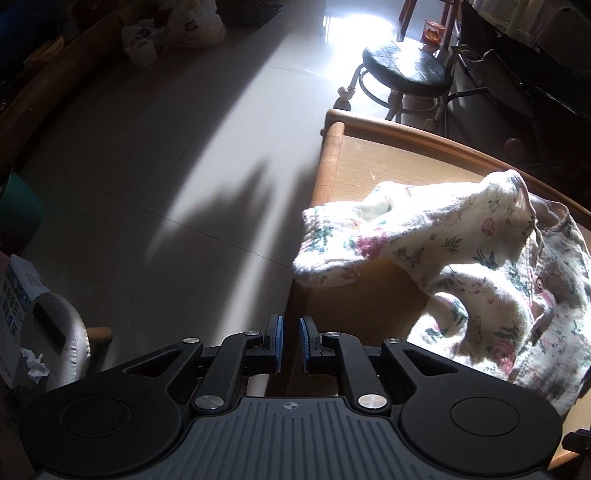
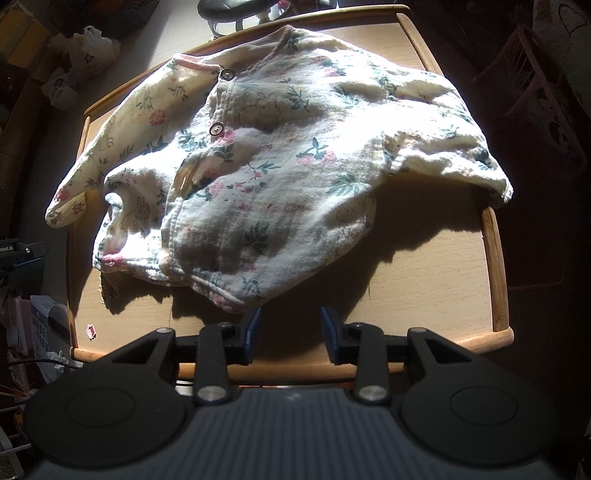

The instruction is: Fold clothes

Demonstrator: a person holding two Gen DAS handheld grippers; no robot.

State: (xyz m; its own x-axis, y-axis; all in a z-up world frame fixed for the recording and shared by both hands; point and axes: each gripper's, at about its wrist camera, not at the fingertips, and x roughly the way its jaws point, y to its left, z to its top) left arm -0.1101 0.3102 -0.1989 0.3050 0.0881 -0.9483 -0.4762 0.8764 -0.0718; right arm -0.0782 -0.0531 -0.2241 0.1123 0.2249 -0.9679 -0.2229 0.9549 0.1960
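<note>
A small cream shirt with a flower print (image 2: 258, 155) lies spread and rumpled on a wooden table (image 2: 424, 266), buttons up, collar at the far side. One sleeve (image 1: 369, 236) hangs over the table's left edge. My left gripper (image 1: 291, 345) hovers at that edge below the sleeve, its blue pads a narrow gap apart with nothing between them. My right gripper (image 2: 290, 332) is open over the near table edge, just short of the shirt's hem, empty.
The table has a raised wooden rim (image 2: 493, 266). A round dark stool (image 1: 406, 66) stands beyond the table on the pale tiled floor (image 1: 166, 166). Plastic bags (image 1: 177, 29) sit far left, and a grey padded seat (image 1: 62, 332) near left.
</note>
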